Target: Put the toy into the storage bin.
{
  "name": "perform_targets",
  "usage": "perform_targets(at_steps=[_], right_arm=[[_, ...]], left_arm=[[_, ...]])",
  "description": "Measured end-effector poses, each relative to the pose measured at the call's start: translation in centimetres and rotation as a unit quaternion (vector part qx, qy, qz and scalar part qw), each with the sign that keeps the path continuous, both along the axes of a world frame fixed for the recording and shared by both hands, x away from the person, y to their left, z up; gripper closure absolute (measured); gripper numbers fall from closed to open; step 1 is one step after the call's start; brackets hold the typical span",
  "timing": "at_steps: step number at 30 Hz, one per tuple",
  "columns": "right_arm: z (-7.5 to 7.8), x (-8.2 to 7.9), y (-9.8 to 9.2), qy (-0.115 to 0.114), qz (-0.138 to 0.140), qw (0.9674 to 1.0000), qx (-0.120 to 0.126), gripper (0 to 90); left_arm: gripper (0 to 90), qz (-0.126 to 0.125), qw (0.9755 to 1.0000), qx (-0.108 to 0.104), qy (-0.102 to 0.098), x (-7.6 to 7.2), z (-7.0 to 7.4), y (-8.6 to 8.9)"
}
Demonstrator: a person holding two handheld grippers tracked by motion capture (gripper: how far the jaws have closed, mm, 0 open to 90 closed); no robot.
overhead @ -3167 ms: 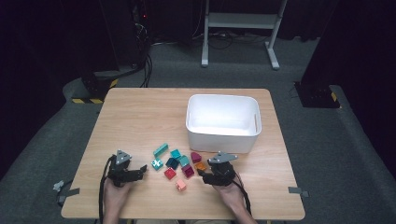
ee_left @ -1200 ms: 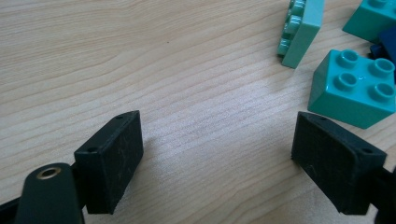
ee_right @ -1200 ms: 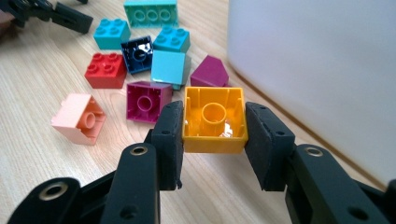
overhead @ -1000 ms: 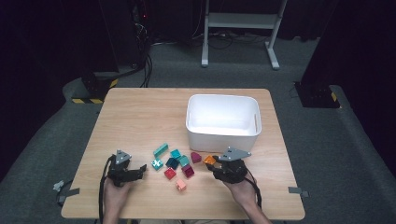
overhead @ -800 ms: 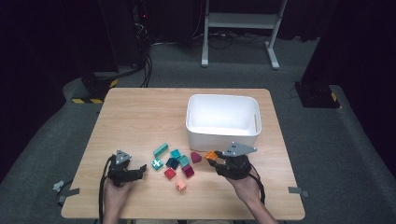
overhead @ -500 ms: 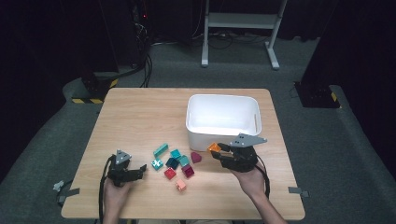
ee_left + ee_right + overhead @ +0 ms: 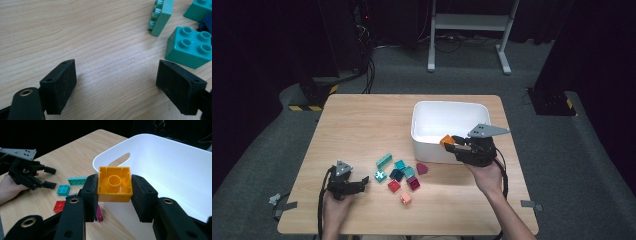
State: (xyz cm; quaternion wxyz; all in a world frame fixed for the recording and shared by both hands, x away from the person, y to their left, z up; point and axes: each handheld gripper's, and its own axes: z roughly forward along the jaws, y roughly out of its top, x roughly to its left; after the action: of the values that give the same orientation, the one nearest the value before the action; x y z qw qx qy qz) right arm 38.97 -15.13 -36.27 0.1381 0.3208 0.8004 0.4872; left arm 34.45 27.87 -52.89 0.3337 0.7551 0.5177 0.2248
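Since a second ago the right tongs (image 7: 451, 144) have lifted off the desk (image 7: 362, 120) from beside the loose bricks and now hang at the near wall of the white bin (image 7: 447, 107), carrying the orange brick (image 7: 115, 183) up with them. Their two black pads clamp the brick's opposite side walls, so it is held firmly and clear of the desk. In the right gripper view the brick's hollow underside with its round tube faces the camera, which puts the studs pointing away, toward the bin; it is a square brick, so no long axis stands out. I judge it is held level with the rim so that it can be carried over the wall and dropped inside. The left tongs (image 7: 360, 183) have stayed where they were near the front left corner of the desk, resting low with the jaws wide apart and nothing between them, only bare wood in the left gripper view; they seem to wait for their turn. Just beyond their tips lies a teal four-stud brick (image 7: 191, 47), with a mint flat brick (image 7: 162, 16) on its edge behind it, and the other loose bricks (image 7: 402, 175) lie mid-desk toward the front edge.
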Motion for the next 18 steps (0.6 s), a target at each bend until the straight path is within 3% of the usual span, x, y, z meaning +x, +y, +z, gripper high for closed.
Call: perform_targets(at_steps=[10,18], right_arm=[[0.1,1.7,-0.2,0.008,-0.017,0.9998,0.001,59.3],[-0.2,3.4,0.4,0.015,-0.029,0.9993,-0.018,59.3]], left_arm=[[16.8,0.0,1.0,0.0,0.0,0.0,0.0,0.0],[16.8,0.0,1.0,0.0,0.0,0.0,0.0,0.0]])
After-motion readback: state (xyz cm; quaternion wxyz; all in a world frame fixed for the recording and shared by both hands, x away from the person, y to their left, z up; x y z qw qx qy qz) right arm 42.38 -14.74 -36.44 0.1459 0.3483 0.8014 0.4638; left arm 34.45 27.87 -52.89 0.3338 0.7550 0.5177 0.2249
